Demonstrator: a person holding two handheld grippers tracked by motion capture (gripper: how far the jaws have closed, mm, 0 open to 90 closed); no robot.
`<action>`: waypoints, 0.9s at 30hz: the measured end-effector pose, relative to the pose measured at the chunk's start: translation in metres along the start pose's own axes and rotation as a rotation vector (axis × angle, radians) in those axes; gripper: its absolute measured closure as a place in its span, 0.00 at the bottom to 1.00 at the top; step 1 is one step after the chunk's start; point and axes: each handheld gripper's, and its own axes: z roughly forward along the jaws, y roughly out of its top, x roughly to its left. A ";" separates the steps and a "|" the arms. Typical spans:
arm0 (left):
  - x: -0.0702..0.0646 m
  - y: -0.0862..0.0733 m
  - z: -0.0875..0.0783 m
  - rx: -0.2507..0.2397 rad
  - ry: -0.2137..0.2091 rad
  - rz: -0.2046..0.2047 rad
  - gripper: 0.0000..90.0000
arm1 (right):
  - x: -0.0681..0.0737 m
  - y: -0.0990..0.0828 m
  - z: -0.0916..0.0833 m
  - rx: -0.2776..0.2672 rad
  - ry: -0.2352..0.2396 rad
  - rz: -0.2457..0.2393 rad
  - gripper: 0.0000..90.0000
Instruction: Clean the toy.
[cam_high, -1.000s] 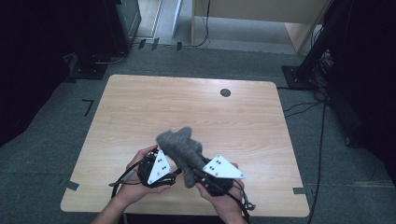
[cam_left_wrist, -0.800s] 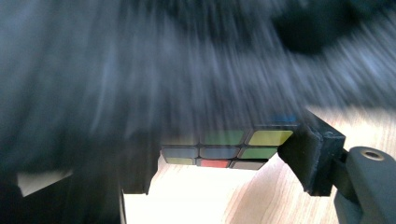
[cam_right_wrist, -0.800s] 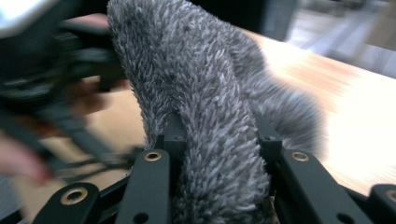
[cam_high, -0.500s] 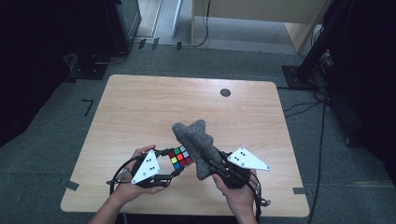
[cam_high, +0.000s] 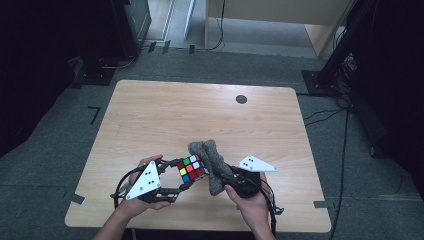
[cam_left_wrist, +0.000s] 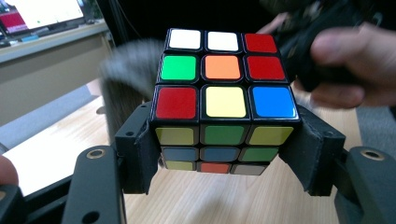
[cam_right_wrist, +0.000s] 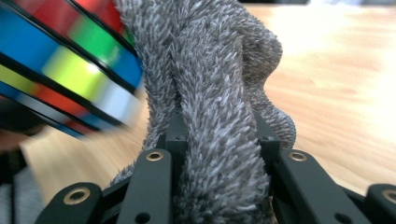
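Left hand-held gripper (cam_high: 186, 174) clamped on puzzle cube (cam_high: 192, 168), above desk (cam_high: 165, 117) near edge. Right hand-held gripper (cam_high: 226, 176) clamped on grey cloth (cam_high: 211, 162), pressed against cube's right side. Step: wiping cube, likely. Next: drag cloth across face, hold cube steady.

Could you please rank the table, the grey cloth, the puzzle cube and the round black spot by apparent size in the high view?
1. table
2. grey cloth
3. puzzle cube
4. round black spot
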 end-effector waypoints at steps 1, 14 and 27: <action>0.000 0.000 0.000 0.000 0.004 0.001 0.39 | -0.001 0.000 -0.001 0.000 -0.021 0.001 0.76; 0.001 -0.002 0.001 0.031 0.013 0.011 0.39 | 0.017 0.010 -0.018 -0.159 0.132 -0.015 0.76; 0.016 -0.004 -0.008 -0.171 0.030 -0.241 0.39 | 0.022 -0.005 0.002 -0.145 0.184 0.052 0.76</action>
